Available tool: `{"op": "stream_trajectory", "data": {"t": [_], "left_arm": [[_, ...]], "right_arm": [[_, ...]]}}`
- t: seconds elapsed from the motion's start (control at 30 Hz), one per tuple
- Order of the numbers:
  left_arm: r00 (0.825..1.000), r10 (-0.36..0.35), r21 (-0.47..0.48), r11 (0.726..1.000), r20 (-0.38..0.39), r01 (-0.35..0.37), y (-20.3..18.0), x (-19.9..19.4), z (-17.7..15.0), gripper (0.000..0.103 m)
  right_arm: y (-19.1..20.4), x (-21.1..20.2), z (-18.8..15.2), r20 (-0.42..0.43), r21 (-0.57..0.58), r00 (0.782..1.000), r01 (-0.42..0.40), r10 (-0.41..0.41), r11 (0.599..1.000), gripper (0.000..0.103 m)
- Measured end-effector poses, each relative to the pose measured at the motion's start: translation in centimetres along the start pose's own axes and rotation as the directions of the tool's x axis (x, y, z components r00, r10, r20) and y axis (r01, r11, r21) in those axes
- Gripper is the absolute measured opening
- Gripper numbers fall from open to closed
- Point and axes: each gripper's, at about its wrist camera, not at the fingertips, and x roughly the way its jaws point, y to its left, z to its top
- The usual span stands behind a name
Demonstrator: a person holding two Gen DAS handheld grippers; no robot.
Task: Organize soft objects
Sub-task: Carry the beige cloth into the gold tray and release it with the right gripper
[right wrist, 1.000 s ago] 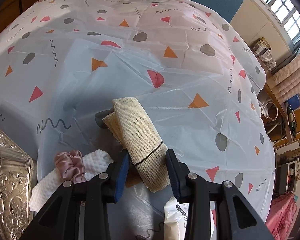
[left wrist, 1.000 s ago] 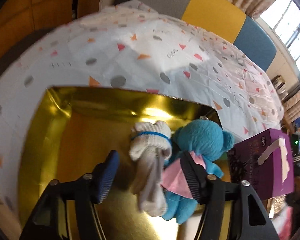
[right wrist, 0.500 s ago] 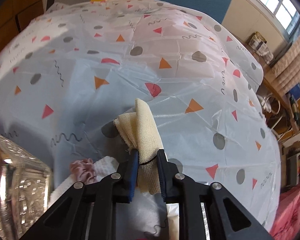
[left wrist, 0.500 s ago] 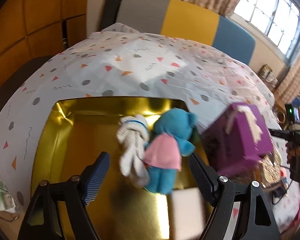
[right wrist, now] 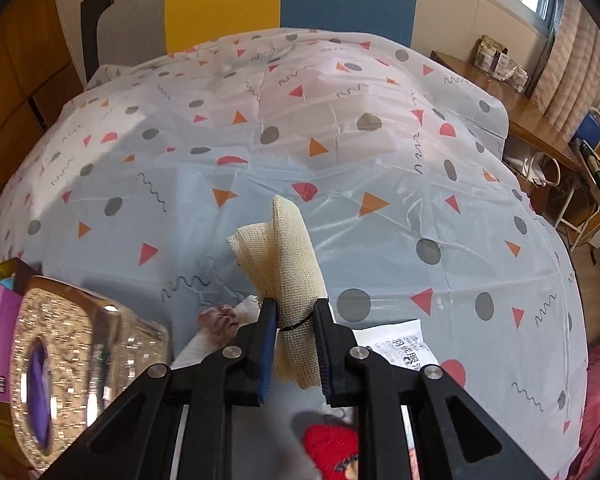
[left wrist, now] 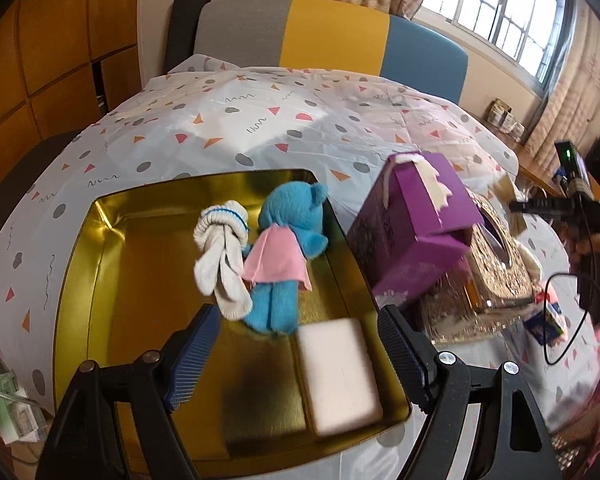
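A gold tray (left wrist: 76,264) lies on the patterned tablecloth. In it rest a rolled white sock (left wrist: 222,256), a blue plush toy with a pink cape (left wrist: 286,252) and a pale pink sponge (left wrist: 340,372). My left gripper (left wrist: 296,352) hovers above the tray's near end, open, with nothing between its fingers. In the right wrist view my right gripper (right wrist: 296,340) is shut on a folded cream mesh cloth (right wrist: 286,256) tied with a black band, lifted off the table. A pink scrunchie (right wrist: 220,318) on a white cloth and a red knitted item (right wrist: 332,448) lie below it.
A purple box (left wrist: 412,236) leans against a glittery gold tissue box (left wrist: 496,264) right of the tray. A white printed packet (right wrist: 396,344) lies near the right gripper. A striped sofa (left wrist: 332,36) stands behind the table. A person's hand (left wrist: 596,248) holds the other gripper at far right.
My left gripper pulled back and up from the sock and plush and opened wider. My right gripper closed on the cream mesh cloth and lifted it off the table.
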Motion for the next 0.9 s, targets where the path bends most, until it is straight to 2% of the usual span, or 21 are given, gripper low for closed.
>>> {"op": "stream_trajectory", "data": {"t": [0.33, 0.53, 0.7, 0.9], "left_arm": [[1.000, 0.005, 0.002, 1.000, 0.009, -0.005, 1.0, -1.7, -1.9, 0.082], [1.000, 0.018, -0.012, 1.000, 0.026, -0.018, 2.0, -2.7, -2.4, 0.082], [0.997, 0.052, -0.027, 0.998, 0.058, -0.051, 3.0, -3.7, -2.7, 0.086], [0.989, 0.111, -0.056, 0.993, 0.094, -0.106, 4.5, -4.6, -3.2, 0.087]], "right_arm": [[7.1, -4.7, 2.9, 0.111, -0.105, 0.992, -0.049, 0.061, 0.993, 0.017], [14.1, -8.3, 4.0, 0.169, -0.225, 0.973, -0.119, 0.159, 0.967, 0.017], [19.6, -10.7, 2.6, 0.174, -0.325, 0.948, -0.200, 0.266, 0.924, 0.017], [25.8, -12.7, -1.9, 0.124, -0.427, 0.910, -0.310, 0.394, 0.850, 0.017]]}}
